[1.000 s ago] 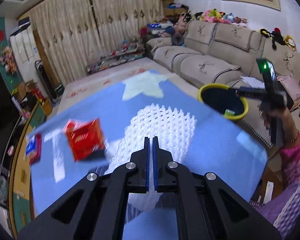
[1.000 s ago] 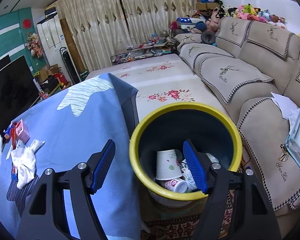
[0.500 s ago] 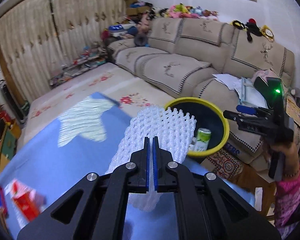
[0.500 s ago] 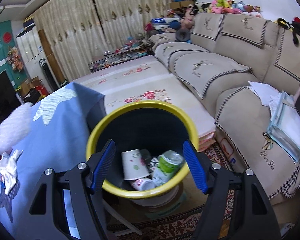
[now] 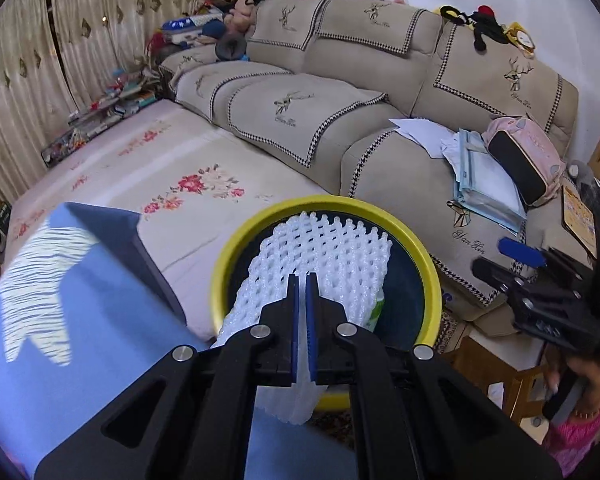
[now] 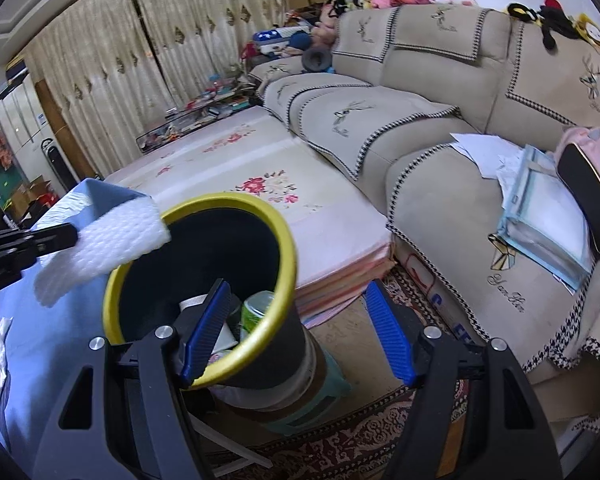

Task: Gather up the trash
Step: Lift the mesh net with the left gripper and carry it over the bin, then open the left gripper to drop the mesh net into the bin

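Observation:
My left gripper (image 5: 302, 280) is shut on a white foam net sleeve (image 5: 324, 256) and holds it over the mouth of the yellow-rimmed dark bin (image 5: 428, 264). In the right wrist view the sleeve (image 6: 104, 240) hangs from the left gripper (image 6: 74, 236) at the bin's left rim (image 6: 278, 304). Inside the bin lie a paper cup (image 6: 192, 304) and a green can (image 6: 256, 312). My right gripper (image 6: 296, 324) is open and empty, just right of the bin; it also shows in the left wrist view (image 5: 512, 260).
The blue-cloth table (image 5: 80, 320) lies left of the bin. A beige sofa (image 5: 320, 108) with papers (image 5: 476, 168) and a pink bag (image 5: 524, 160) stands behind. A floral mat (image 6: 260, 196) and a patterned rug (image 6: 340, 444) cover the floor. The bin stands on a green stool (image 6: 320, 404).
My left gripper has carried the foam sleeve off the table rightward to above the bin. My right gripper has drawn back to the bin's right, still open.

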`<state>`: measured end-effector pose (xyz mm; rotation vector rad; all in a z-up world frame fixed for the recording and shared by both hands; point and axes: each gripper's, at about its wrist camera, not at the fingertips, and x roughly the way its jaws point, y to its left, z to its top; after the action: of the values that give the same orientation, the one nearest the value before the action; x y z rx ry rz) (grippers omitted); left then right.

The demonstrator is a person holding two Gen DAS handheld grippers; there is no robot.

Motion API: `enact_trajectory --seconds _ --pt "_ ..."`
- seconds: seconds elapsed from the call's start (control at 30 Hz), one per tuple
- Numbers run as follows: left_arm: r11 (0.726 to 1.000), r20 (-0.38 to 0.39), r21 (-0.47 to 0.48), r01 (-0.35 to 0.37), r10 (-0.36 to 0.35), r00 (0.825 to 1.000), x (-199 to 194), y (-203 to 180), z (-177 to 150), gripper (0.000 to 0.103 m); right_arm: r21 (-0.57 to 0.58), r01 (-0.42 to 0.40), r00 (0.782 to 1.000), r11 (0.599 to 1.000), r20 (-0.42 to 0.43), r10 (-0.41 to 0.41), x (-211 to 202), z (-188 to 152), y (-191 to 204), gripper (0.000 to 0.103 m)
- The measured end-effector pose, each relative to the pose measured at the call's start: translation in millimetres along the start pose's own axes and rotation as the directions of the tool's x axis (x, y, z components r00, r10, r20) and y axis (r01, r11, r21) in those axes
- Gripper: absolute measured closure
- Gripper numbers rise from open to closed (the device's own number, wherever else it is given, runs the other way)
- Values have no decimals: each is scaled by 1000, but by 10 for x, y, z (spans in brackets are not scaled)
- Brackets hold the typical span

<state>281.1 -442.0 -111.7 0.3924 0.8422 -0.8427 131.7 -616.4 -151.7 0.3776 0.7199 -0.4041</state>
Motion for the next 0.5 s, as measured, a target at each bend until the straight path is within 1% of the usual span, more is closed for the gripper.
enact_trajectory --seconds 0.03,0.07,0.1,0.17,0.23,0.37,0.4,0.47,0.5 --pt "1000 -10 -4 1 -1 1000 84 -21 30 98 3 2 1000 1000 -2 -2 8 -5 -24 36" --pt "1000 -17 -6 -2 2 1000 152 -52 42 95 7 4 1000 1000 -5 -4 19 -12 -47 36" --pt "1000 -24 -15 -12 11 1000 231 -73 72 89 8 4 1000 1000 -8 -4 25 -24 -57 36" --pt "999 -24 -31 -18 18 1000 304 -102 105 51 8 0 1000 1000 -14 0 37 -38 -73 36" --pt "999 -7 -34 -28 28 1000 290 -127 94 39 6 -3 1000 1000 -16 3 35 -44 -51 36" --pt "999 30 -41 -19 20 999 68 -154 83 38 3 -9 1000 1000 -18 9 24 -51 -6 36" --pt "999 50 -43 -20 23 999 -57 -139 63 36 -1 -12 1000 1000 -19 12 21 -51 4 36" --pt "998 88 -54 -28 32 996 -314 -82 -7 25 -11 -17 1000 1000 -21 16 5 -70 54 36" --pt "997 117 -68 -33 41 992 -481 -41 -56 24 -18 -19 1000 1000 -23 19 -5 -77 86 36"
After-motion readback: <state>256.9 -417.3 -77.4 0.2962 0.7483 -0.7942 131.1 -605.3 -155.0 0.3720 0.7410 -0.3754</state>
